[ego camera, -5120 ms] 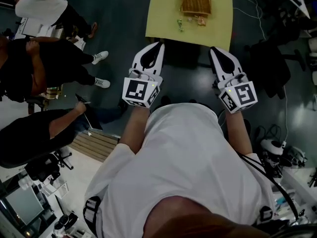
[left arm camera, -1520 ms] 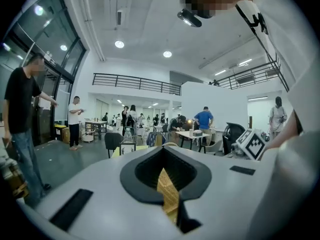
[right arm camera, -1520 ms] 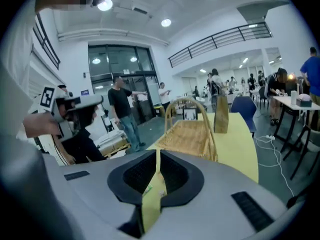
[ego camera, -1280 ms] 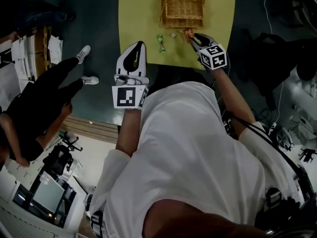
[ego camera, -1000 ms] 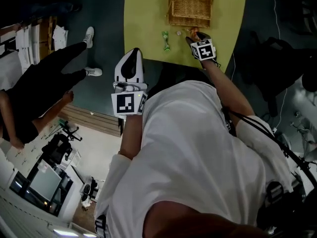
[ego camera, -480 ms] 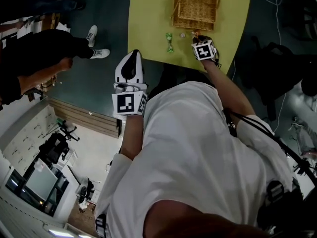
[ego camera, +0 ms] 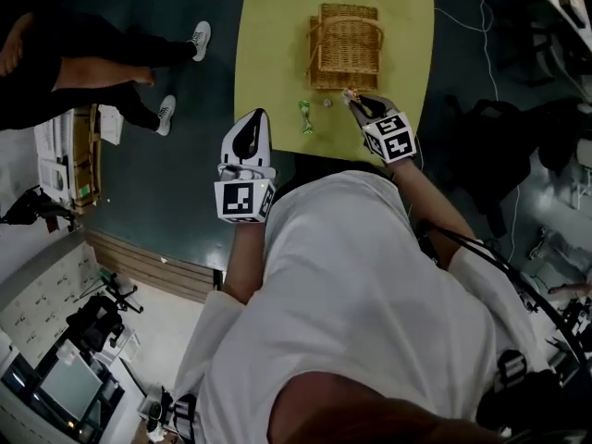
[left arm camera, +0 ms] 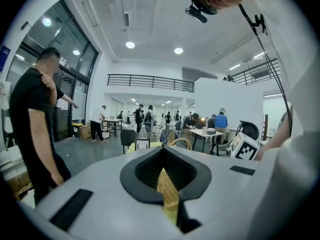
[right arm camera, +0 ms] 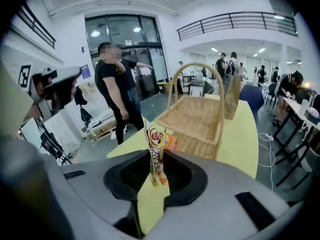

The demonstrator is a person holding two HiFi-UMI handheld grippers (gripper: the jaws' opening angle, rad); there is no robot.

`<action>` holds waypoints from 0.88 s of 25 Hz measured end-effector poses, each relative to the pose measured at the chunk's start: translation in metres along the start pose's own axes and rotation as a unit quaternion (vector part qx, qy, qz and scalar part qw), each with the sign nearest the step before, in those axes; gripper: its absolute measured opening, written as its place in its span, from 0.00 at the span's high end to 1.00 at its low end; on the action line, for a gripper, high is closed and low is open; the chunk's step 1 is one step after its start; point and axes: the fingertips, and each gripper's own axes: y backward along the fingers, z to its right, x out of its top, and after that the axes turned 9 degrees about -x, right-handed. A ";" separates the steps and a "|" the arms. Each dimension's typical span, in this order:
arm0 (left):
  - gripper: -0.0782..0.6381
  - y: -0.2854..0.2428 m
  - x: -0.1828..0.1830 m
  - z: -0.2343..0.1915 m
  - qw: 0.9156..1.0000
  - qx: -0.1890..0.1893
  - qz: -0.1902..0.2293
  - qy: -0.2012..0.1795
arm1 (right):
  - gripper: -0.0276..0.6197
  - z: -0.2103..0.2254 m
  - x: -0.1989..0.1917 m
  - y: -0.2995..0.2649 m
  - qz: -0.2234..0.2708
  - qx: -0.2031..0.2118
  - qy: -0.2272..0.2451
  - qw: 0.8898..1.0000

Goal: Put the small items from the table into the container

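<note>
While aloft, snack pkt (right arm camera: 156,151) near basket (ego camera: 344,48).

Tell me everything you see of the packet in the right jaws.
The packet is a slim, glossy snack sachet, yellow and orange with a cartoon face. It stands upright, edge-on, between the jaws of the right gripper, which are closing on its lower part, clear of the table, with the basket behind.

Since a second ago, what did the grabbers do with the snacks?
The right gripper, jaws closing, took hold of the snack packet and lifted it off the table, near the basket. The left gripper, green candy and small white item stayed put.
</note>
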 end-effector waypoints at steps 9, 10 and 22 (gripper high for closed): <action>0.88 -0.020 0.004 0.002 1.000 -0.007 0.015 0.009 | 0.82 0.051 0.088 0.004 0.093 -0.029 0.031 0.995; 0.88 -0.020 0.005 0.000 1.000 -0.006 0.013 0.013 | 0.82 0.059 0.091 -0.005 0.091 -0.040 0.040 0.994; 0.88 -0.014 0.005 -0.007 1.000 0.001 0.000 0.021 | 0.61 0.086 0.076 -0.044 0.035 -0.063 0.017 0.997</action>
